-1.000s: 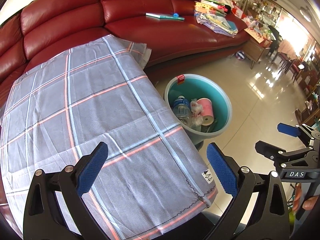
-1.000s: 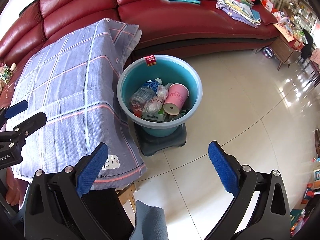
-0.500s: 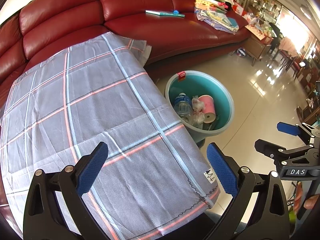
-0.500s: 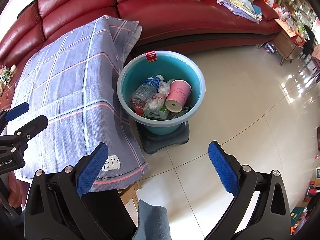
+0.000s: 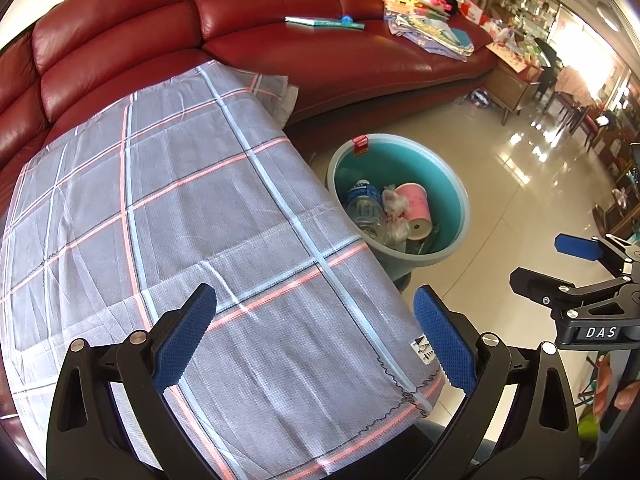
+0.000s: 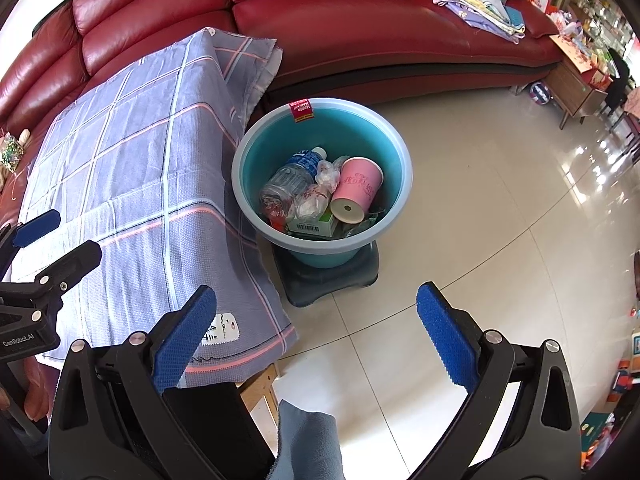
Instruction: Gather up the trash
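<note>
Both the left tongs (image 5: pixel 314 336) and the right tongs (image 6: pixel 316 336) stand wide apart, holding nothing. The trash sits in the round teal plastic basin (image 6: pixel 404 184) on the floor beside the surface draped in grey checked cloth (image 5: pixel 180 208): a clear crushed water bottle (image 6: pixel 290 180), a pink paper cup (image 6: pixel 356 194) and crinkled wrappers (all light, soft, easily dented). The cup's rim probably offers the surest hold. Only the right view shows the barcoded box (image 6: pixel 314 224) and the dark stand (image 6: pixel 332 280) beneath.
</note>
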The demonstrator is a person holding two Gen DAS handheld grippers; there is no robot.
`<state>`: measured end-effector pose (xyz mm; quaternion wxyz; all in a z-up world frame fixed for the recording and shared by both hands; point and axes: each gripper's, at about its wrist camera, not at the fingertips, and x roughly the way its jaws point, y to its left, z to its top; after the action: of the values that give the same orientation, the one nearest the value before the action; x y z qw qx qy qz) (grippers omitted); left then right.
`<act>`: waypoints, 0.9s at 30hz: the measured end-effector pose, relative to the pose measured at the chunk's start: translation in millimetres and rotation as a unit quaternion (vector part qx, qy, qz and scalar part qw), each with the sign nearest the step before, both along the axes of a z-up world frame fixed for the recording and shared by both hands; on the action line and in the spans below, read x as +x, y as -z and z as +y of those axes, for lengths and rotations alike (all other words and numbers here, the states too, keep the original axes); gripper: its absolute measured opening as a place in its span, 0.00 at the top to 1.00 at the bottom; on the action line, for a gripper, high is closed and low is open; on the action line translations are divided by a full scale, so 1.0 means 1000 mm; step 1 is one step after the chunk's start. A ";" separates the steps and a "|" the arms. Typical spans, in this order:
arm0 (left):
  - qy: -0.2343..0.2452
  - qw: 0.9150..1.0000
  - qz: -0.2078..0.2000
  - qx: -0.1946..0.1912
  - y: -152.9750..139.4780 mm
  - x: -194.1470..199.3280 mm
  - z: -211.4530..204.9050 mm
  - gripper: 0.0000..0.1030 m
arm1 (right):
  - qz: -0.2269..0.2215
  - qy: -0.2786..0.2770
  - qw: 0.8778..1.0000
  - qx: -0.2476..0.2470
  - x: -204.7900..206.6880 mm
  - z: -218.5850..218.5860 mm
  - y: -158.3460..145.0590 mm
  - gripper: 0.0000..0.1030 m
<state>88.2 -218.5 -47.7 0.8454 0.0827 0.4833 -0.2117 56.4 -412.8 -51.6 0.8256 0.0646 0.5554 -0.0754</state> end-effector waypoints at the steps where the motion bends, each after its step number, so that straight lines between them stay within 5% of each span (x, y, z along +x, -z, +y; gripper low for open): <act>1: 0.000 1.000 0.001 0.000 0.000 0.000 0.000 0.04 | 0.000 0.000 1.000 0.000 0.000 0.000 0.000 0.07; 27: -0.002 1.000 0.008 0.002 0.006 0.004 0.000 0.04 | 0.002 0.001 1.000 -0.003 0.003 -0.004 0.000 0.07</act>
<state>92.3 -218.2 -53.6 0.8418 0.0821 0.4907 -0.2095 59.1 -416.6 -52.0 0.8245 0.0625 0.5570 -0.0780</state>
